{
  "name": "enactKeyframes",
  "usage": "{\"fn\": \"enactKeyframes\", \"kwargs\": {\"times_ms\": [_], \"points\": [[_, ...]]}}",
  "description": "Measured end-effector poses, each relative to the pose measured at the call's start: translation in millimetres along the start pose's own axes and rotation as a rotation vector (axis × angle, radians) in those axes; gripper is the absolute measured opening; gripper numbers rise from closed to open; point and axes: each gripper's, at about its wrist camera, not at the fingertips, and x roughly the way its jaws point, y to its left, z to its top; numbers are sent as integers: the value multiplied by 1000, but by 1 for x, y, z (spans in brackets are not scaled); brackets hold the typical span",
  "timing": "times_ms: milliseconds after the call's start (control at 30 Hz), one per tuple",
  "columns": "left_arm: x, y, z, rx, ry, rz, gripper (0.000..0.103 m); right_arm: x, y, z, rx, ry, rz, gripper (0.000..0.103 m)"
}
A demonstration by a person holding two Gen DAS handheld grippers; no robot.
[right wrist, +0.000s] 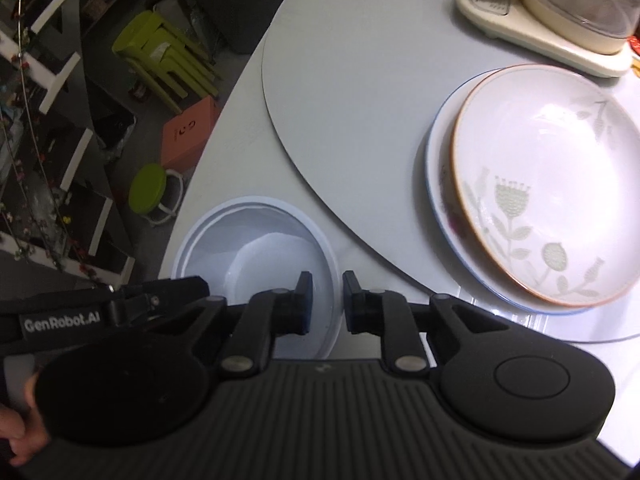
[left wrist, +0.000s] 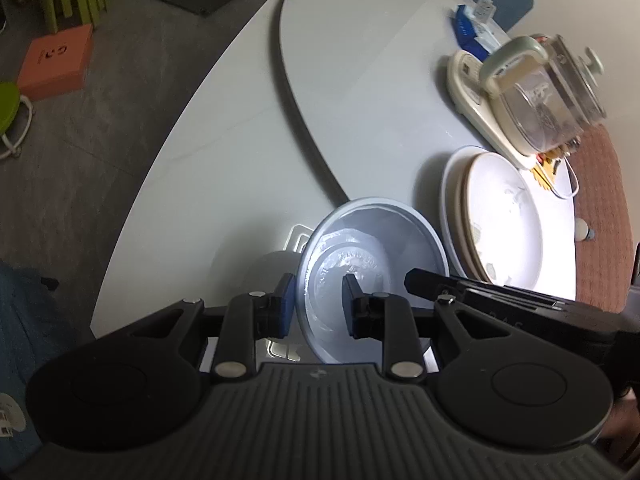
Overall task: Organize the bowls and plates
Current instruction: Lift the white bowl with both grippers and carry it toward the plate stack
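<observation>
A pale blue bowl [left wrist: 372, 264] [right wrist: 256, 256] sits near the table's front edge. My left gripper [left wrist: 318, 304] straddles its left rim, one finger outside and one inside, jaws partly closed around the rim. My right gripper [right wrist: 323, 304] straddles the bowl's right rim the same way, with a narrow gap. A flower-patterned bowl with a brown rim [right wrist: 548, 184] [left wrist: 504, 220] rests on a white blue-rimmed plate [right wrist: 438, 184] [left wrist: 450, 200] to the right, on the turntable.
A grey turntable [right wrist: 360, 80] [left wrist: 360, 60] covers the table's middle. A cream kettle base with a glass pot [left wrist: 532, 92] [right wrist: 552, 12] stands behind the plates. Green stools [right wrist: 164, 52] and an orange box [left wrist: 56, 60] are on the floor beyond the table edge.
</observation>
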Motion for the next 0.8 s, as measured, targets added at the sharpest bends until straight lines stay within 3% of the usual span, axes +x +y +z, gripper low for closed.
{"fn": "enactKeyframes", "kwargs": {"times_ms": [467,800], "points": [[-76,-43,-41,68,-104,-65,29,-89,-9,-33,51,-167,35,19],[-96,-79,-74,147,-140,-129,29,-130,-23,-72,88,-263,-5,19]]}}
